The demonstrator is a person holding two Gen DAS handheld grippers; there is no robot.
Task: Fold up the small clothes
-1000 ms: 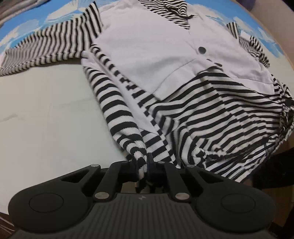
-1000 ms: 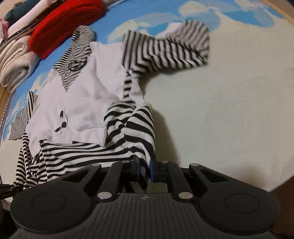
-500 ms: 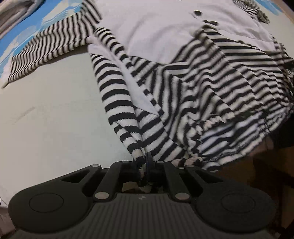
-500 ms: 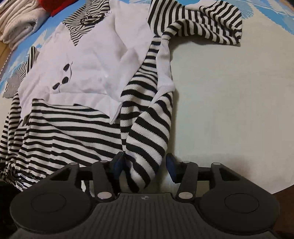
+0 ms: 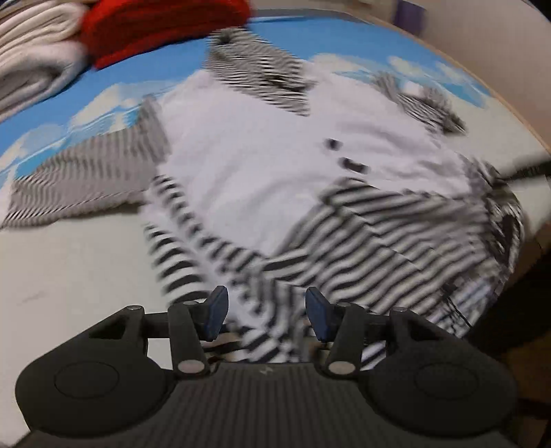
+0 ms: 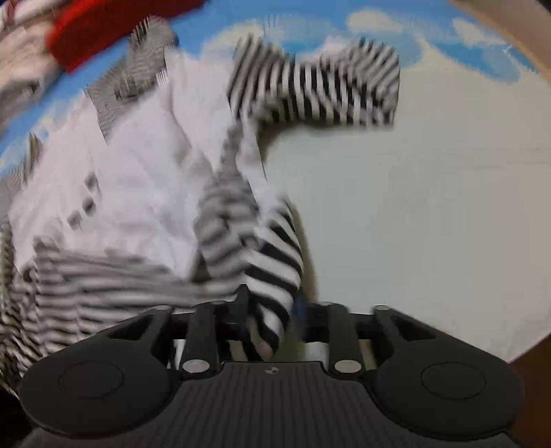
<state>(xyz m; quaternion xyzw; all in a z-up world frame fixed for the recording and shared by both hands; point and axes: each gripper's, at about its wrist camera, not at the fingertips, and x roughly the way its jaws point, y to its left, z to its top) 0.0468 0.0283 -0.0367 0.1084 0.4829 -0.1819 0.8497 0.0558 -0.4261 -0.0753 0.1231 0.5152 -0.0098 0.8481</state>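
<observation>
Shirt [image 5: 261, 165] w/ black-white stripes and white front panel spread flat on table [image 5: 69, 268], hem end hanging past near edge. Both views motion-blurred.

Left gripper [image 5: 267, 312]: jaws just opened, blue pads [image 5: 217, 310] apart, not pressing anything; striped hem fabric lies loose between and under them. Released.

Right gripper [image 6: 270, 306]: jaws just been closing, striped fold of shirt between them at near edge; blur too heavy to say if pads actually press it. Grip state – can't tell.

One striped sleeve [image 6: 316, 89] stretched toward far right of table in right view, other sleeve [image 5: 86, 175] out to left in left view. Striped collar [image 5: 255, 72] toward far edge, dark buttons [image 5: 351, 163] on white panel.

Tabletop pale w/ blue sky-and-cloud print along far edge. Red cloth [image 5: 162, 24] and pile of pale folded cloths [image 5: 31, 58] at far left corner.
</observation>
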